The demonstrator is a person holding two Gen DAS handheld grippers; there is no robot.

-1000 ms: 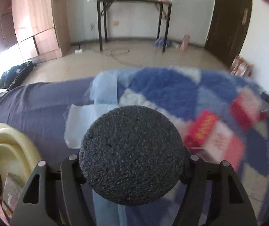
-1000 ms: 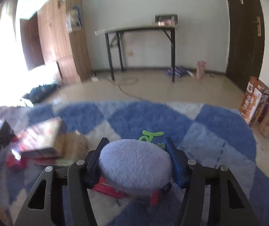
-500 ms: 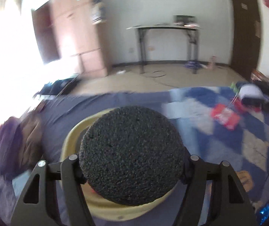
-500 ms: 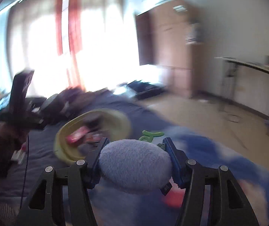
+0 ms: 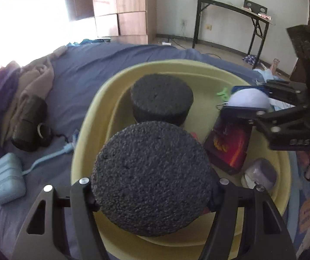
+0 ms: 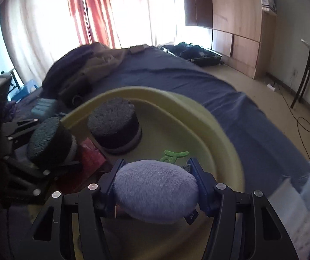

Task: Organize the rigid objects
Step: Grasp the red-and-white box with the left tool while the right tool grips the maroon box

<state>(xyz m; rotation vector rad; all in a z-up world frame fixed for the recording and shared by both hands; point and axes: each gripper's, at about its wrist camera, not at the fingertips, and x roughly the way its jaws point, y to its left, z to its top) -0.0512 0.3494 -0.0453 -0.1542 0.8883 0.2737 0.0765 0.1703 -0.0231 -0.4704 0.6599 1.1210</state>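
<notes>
My left gripper (image 5: 152,197) is shut on a round black foam puff (image 5: 152,177) and holds it over the near side of a yellow basin (image 5: 94,117). A second black puff (image 5: 161,101) lies inside the basin, with a red box (image 5: 228,149) and a small lilac item (image 5: 261,173). My right gripper (image 6: 156,192) is shut on a lilac plush puff (image 6: 155,190) with a green clip (image 6: 173,155) beyond it, over the basin (image 6: 198,112). The right gripper shows in the left wrist view (image 5: 246,101); the left gripper shows in the right wrist view (image 6: 50,143).
The basin stands on a bed with a dark blue sheet (image 5: 89,69). A light blue case (image 5: 3,177), a black pouch (image 5: 29,121) and piled clothes (image 5: 31,82) lie to its left. A black folding table (image 5: 230,17) and wooden cabinets (image 5: 120,8) stand at the back.
Both grippers swung left from the blue checked rug to above the yellow basin, each still holding its puff. The two grippers now face each other over the basin.
</notes>
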